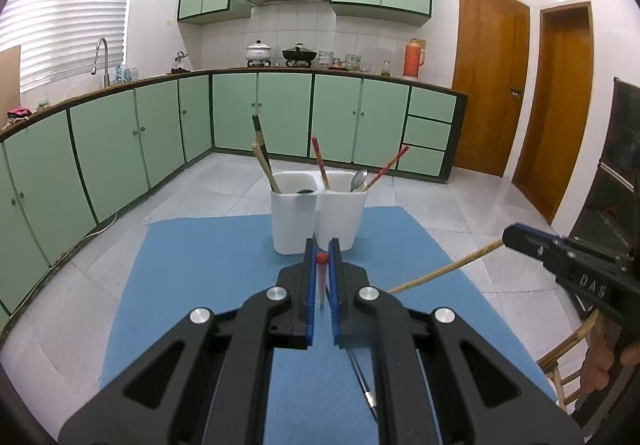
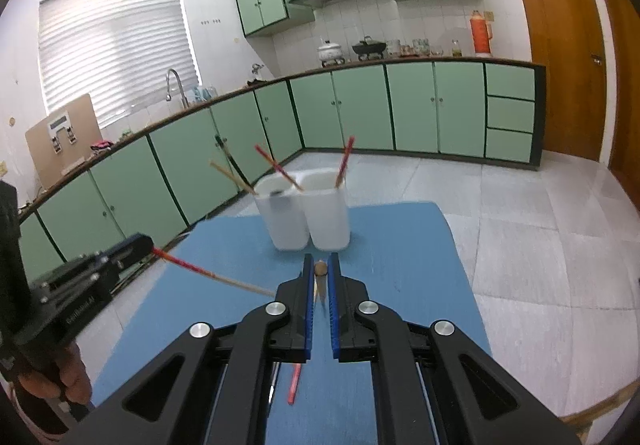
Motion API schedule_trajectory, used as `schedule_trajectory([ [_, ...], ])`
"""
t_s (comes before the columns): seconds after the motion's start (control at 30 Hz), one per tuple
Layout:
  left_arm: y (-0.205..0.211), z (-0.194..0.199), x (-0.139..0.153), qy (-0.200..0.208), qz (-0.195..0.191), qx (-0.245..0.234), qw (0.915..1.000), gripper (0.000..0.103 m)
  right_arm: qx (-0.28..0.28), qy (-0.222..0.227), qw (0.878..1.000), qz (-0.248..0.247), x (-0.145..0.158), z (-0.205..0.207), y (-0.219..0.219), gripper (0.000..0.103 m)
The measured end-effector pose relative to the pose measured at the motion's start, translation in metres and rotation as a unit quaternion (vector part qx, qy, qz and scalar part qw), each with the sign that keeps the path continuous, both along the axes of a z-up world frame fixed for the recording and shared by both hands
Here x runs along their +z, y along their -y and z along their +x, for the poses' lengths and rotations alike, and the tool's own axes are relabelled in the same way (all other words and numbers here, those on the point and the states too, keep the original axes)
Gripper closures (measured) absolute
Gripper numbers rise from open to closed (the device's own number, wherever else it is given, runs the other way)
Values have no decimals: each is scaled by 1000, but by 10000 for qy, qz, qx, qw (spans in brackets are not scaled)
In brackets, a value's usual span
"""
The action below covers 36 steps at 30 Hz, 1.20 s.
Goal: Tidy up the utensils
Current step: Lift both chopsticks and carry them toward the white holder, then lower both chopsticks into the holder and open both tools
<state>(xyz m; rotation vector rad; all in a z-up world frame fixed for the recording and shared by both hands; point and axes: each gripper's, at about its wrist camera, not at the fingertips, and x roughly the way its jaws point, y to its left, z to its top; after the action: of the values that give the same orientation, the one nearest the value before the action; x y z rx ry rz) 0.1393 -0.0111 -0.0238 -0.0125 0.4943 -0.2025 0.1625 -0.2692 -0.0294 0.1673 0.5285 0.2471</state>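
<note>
Gripping one chopstick each, red-tipped point(image 1: 321, 259) in the left gripper point(image 1: 322, 251), bamboo point(image 2: 320, 269) in the right gripper point(image 2: 320, 265), both end-on toward the holder point(image 1: 318, 205) just beyond the fingertips.

The table point(image 1: 192, 265) has a plain blue cover. The two-part holder point(image 1: 316, 221) at 12 o'clock is white. It holds red patterned chopsticks point(image 1: 320, 163) and beige chopsticks point(image 1: 264, 165). Each hand-held gripper point(image 1: 323, 257) is black with blue pads point(image 1: 310, 285). The cabinets point(image 1: 280, 113) are pale green with dark edges.
</note>
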Motion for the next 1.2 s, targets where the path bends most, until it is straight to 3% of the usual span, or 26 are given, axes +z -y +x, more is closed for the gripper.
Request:
schedule_trajectory([
  [0.5, -4, 16, 33, 305, -175, -34, 9994, 98, 312, 206, 9990, -230, 35, 30, -9, 97],
  [1.2, -11, 66, 108, 1155, -426, 181, 9922, 98, 526, 1037, 9928, -273, 117, 70, -16, 97],
])
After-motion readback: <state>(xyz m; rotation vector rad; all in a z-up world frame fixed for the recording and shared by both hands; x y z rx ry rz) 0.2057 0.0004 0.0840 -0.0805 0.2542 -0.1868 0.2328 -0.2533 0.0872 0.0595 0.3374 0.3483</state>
